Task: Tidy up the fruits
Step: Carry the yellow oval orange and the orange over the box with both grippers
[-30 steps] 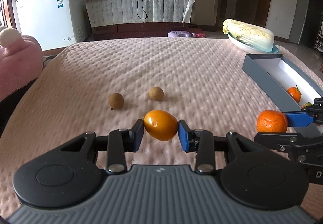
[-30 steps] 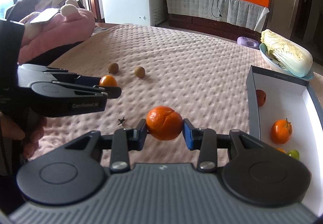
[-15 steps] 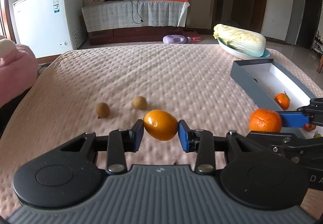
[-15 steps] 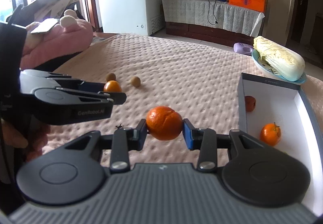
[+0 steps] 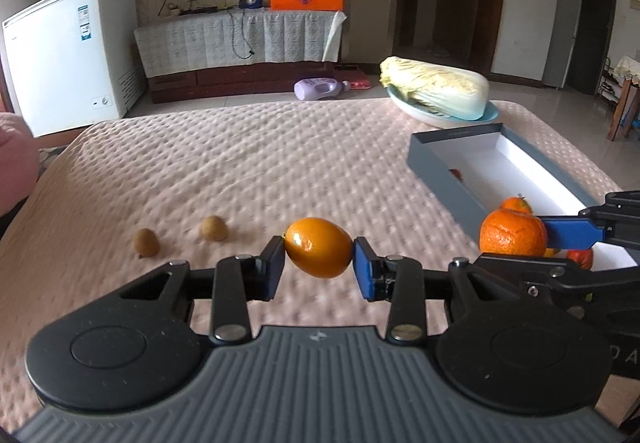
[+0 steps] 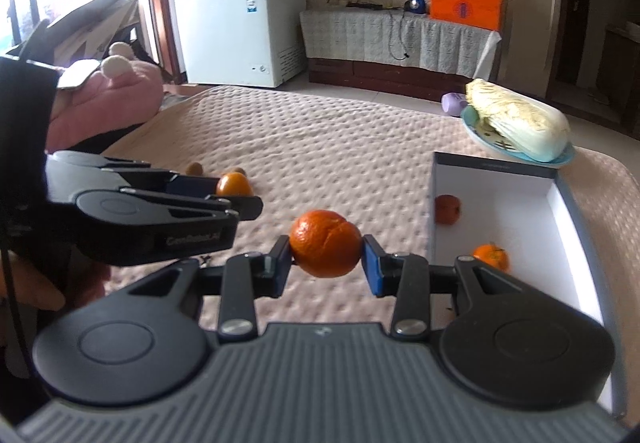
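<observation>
My left gripper [image 5: 319,263] is shut on a smooth yellow-orange oval fruit [image 5: 319,247], held above the pink bedspread. My right gripper [image 6: 326,263] is shut on a wrinkled mandarin [image 6: 325,243], also held in the air, left of the box. The grey box with a white inside [image 6: 560,199] lies to the right and holds several small fruits, among them a mandarin [image 6: 491,256] and a red one [image 6: 447,208]. Two small brown fruits [image 5: 146,242] [image 5: 213,228] lie on the bedspread. The right gripper with its mandarin [image 5: 513,233] shows at the right of the left wrist view.
A napa cabbage on a blue plate [image 5: 434,91] sits at the far right corner of the bed. A pink plush toy [image 6: 108,99] lies at the left edge. A white freezer [image 5: 68,55] and a covered cabinet stand behind the bed.
Both grippers have risen and drawn back with their fruits still held. The bedspread, the brown fruits and the box now look lower and farther off.
</observation>
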{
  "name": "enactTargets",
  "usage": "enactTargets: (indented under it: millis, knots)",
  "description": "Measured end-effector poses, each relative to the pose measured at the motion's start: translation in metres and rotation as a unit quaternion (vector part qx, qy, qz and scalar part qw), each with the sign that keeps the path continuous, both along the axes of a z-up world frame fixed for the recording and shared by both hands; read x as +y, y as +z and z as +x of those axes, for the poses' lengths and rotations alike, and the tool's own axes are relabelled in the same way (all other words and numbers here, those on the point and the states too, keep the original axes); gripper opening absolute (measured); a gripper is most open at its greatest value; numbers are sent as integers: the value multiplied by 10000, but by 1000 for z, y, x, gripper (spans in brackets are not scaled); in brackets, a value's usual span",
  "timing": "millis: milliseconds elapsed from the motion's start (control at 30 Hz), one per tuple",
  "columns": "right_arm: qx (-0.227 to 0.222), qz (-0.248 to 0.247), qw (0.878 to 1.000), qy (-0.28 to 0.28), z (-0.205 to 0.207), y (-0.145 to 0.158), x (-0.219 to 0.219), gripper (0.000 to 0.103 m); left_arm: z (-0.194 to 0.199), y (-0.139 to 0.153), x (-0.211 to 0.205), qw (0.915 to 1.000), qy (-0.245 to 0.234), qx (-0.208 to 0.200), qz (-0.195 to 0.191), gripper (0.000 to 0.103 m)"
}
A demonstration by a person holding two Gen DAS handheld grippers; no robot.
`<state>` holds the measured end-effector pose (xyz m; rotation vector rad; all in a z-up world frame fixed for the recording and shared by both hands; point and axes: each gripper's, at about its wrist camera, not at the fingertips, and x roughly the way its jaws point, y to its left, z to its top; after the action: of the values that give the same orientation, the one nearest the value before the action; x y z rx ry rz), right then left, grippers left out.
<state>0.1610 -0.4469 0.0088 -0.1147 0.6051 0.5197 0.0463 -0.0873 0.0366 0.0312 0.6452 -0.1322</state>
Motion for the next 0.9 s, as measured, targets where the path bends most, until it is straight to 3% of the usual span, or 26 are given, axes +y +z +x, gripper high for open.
enactTargets:
  millis: [633,900]
  knots:
    - [84,-60,9961,-875,0,-6,-87,41,13,2,-85,9972,-700,-127,-209,43]
    - [185,-120,9947,-1002,-2,-14,-102,41,23,-3,-117,9949,-952,-99,-301,43]
